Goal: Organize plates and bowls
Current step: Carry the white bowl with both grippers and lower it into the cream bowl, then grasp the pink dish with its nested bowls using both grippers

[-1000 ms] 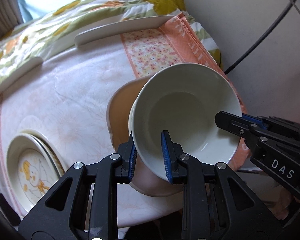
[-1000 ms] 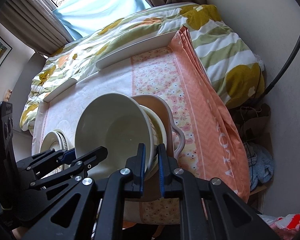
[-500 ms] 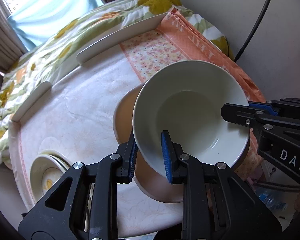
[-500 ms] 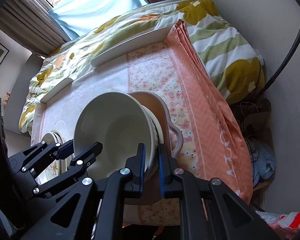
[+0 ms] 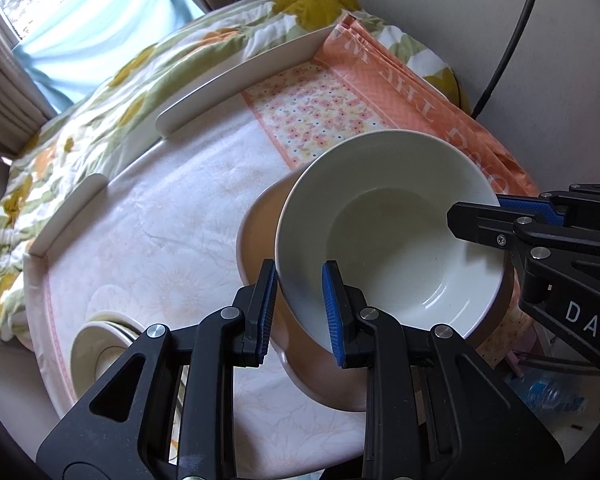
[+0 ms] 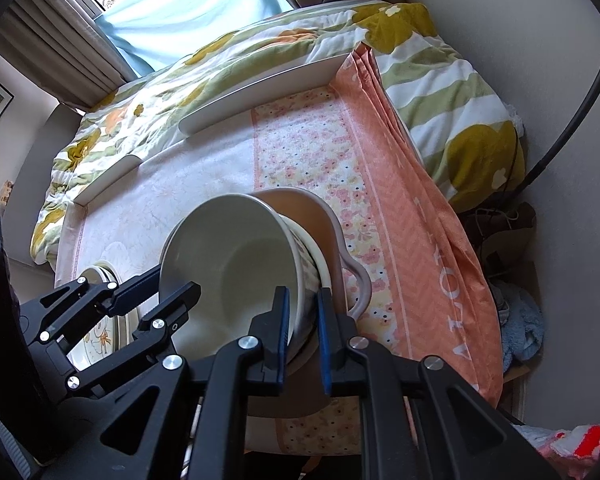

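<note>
Both of my grippers pinch one white bowl (image 5: 384,232) by opposite edges of its rim. Going left to right: my left gripper (image 5: 298,312) grips the rim at about seven o'clock, my right gripper (image 6: 302,334) clamps it near three. It sits tilted in the brown dish (image 6: 312,208), leaning toward the plates (image 5: 96,344) at eight o'clock.

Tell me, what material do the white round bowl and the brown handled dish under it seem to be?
White round bowl: probably glazed ceramic; its smooth inside shows glossy highlights. Brown handled dish: likely ceramic too, with a duller, more matte surface.
</note>
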{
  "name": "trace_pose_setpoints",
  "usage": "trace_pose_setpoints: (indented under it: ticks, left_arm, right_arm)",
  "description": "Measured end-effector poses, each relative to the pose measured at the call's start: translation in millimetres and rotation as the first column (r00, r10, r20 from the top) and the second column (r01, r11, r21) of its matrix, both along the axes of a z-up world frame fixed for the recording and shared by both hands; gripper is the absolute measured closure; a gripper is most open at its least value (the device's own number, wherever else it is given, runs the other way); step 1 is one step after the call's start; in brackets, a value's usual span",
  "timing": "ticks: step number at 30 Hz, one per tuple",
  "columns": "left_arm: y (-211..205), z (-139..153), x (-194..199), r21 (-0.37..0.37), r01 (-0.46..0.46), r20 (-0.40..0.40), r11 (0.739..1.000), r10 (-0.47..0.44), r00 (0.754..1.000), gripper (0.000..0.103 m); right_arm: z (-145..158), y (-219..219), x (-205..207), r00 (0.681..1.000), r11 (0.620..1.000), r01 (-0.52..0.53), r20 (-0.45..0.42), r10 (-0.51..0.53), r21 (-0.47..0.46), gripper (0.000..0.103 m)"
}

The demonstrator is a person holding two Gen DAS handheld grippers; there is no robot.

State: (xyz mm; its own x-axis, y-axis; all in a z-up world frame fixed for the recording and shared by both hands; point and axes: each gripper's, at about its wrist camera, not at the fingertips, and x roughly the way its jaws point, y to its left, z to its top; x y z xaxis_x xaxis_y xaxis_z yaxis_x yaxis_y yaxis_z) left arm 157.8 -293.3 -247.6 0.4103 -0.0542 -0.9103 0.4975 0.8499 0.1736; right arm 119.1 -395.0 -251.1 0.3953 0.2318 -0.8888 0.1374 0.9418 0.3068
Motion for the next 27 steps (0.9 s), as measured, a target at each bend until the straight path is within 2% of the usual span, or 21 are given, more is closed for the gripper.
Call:
trace_pose_setpoints:
  ticks: [11, 14, 19, 21, 22, 23, 25, 26, 27]
  left_arm:
    - [11.6, 18.2, -1.2, -0.068, -0.028, 0.001, 0.997, 0.028, 1.000, 0.082]
    - [26.0, 38.5, -1.7, -0.132, -0.064, 0.019, 0.989, 0.067, 0.998, 0.082]
    - [59.5, 86.2, -3.1, -0.243, -0.122, 0.074, 0.962, 0.144, 0.987, 0.082]
    - [70.2, 101.4, -4.4, -0.262, -0.134, 0.093, 0.956, 0.163, 0.982, 0.081]
    - [75.3, 107.8, -6.1, -0.267, -0.137, 0.105, 0.954, 0.170, 0.980, 0.081]
    - [79.1, 112.1, -7.9, -0.272, -0.137, 0.115, 0.952, 0.174, 0.978, 0.080]
    - [87.5, 117.0, -11.7, -0.282, -0.137, 0.125, 0.950, 0.178, 0.976, 0.058]
    - [91.3, 117.8, -12.7, -0.286, -0.139, 0.126, 0.948, 0.181, 0.975, 0.014]
    - [96.4, 119.0, -16.3, -0.298, -0.141, 0.144, 0.944, 0.190, 0.971, 0.001]
  right_arm:
    - [17.8, -6.3, -4.7, 0.999, 1.000, 0.014, 0.038, -0.014, -0.010, 0.091]
    - [30.7, -10.6, -9.4, 0.998, 1.000, 0.017, 0.061, -0.016, -0.014, 0.091]
    - [70.8, -15.1, -24.6, 0.988, 0.999, -0.017, 0.154, 0.023, -0.043, 0.091]
    - [87.2, -14.9, -31.5, 0.981, 0.997, -0.032, 0.191, 0.045, -0.071, 0.082]
    - [93.8, -14.7, -34.9, 0.977, 0.995, -0.038, 0.207, 0.055, -0.088, 0.063]
    - [100.5, -14.9, -38.8, 0.972, 0.993, -0.044, 0.224, 0.067, -0.107, 0.032]
    - [109.1, -14.7, -44.8, 0.962, 0.989, -0.059, 0.257, 0.092, -0.133, 0.002]
    - [111.5, -15.3, -47.4, 0.957, 0.987, -0.066, 0.271, 0.104, -0.146, 0.001]
    - [112.4, -15.8, -49.1, 0.954, 0.983, -0.076, 0.274, 0.120, -0.166, 0.001]
